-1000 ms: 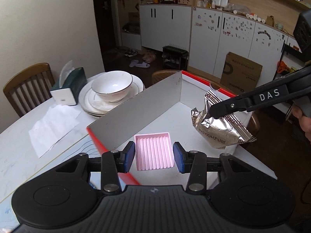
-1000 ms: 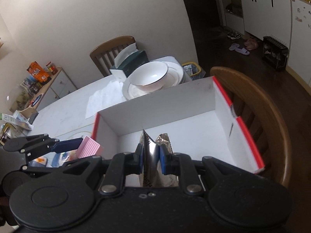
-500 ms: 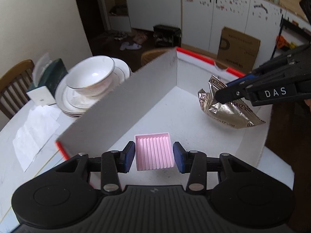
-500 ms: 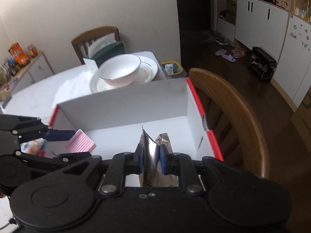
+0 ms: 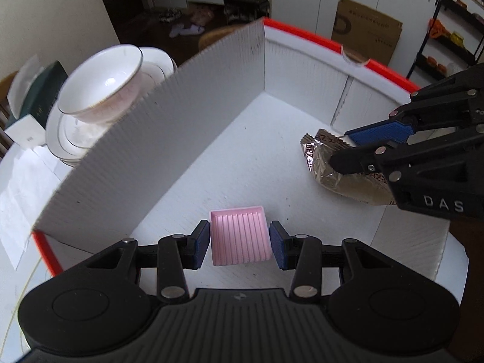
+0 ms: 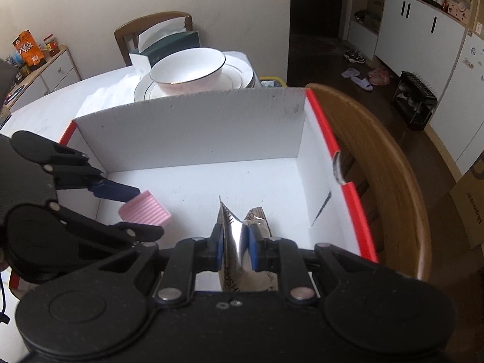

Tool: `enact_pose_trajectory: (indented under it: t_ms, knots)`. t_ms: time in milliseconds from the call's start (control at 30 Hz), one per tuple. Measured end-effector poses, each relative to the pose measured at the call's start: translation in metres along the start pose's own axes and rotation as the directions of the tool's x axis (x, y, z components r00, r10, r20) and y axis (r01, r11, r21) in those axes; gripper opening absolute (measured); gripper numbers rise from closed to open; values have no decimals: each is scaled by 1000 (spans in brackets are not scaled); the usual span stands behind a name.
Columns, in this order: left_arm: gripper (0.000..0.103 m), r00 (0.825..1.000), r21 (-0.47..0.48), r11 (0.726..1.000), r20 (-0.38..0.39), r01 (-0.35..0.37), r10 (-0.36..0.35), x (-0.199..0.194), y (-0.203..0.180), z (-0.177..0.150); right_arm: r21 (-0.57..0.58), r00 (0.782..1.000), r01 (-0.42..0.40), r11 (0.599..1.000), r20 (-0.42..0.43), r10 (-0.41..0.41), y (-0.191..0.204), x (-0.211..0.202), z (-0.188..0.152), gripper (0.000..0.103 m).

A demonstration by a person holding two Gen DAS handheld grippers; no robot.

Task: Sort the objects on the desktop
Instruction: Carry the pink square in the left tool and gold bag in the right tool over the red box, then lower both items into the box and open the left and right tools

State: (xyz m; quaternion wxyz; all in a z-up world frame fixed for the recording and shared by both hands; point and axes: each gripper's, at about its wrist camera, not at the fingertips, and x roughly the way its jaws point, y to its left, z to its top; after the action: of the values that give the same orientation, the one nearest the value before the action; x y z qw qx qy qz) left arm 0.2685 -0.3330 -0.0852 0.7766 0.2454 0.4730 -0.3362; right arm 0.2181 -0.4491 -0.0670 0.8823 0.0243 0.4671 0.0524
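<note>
Left wrist: dining table, white box [image 5: 187, 139] with red rim now fills the frame; a second ago I was only at its edge. My left gripper [image 5: 239, 240] pinches the pink ridged tray [image 5: 239, 237] over the floor. Foil snack pouch [image 5: 329, 166] at 2 o'clock.

Right wrist: my right gripper [image 6: 236, 246] pinches the pouch, inside the box. Both look ready to release.

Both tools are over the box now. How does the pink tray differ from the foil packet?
The pink tray is rigid, ribbed and square; the foil packet is crinkled, shiny and printed. The tray lies flat between the left tool pads; the packet is pinched upright in the right tool. Both are inside the box.
</note>
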Motion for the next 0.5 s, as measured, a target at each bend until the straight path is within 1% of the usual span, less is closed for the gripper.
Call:
enact_pose_trajectory:
  t_ms: [100, 333, 467, 500]
  knots:
    - [42, 999, 3, 1000, -33, 0, 0, 6, 0, 2, 5, 1000, -7, 1000, -13, 7, 2, 5, 0, 16]
    - [43, 996, -6, 1000, -87, 31, -31, 15, 0, -1, 9, 999, -17, 1000, -27, 18, 5, 10, -4, 16]
    - [43, 995, 4, 1000, -96, 30, -29, 15, -2, -4, 12, 999, -28, 1000, -28, 28, 5, 11, -3, 18]
    - [43, 995, 4, 1000, -95, 30, -30, 15, -2, -5, 16, 999, -31, 999, -28, 32, 5, 11, -3, 20]
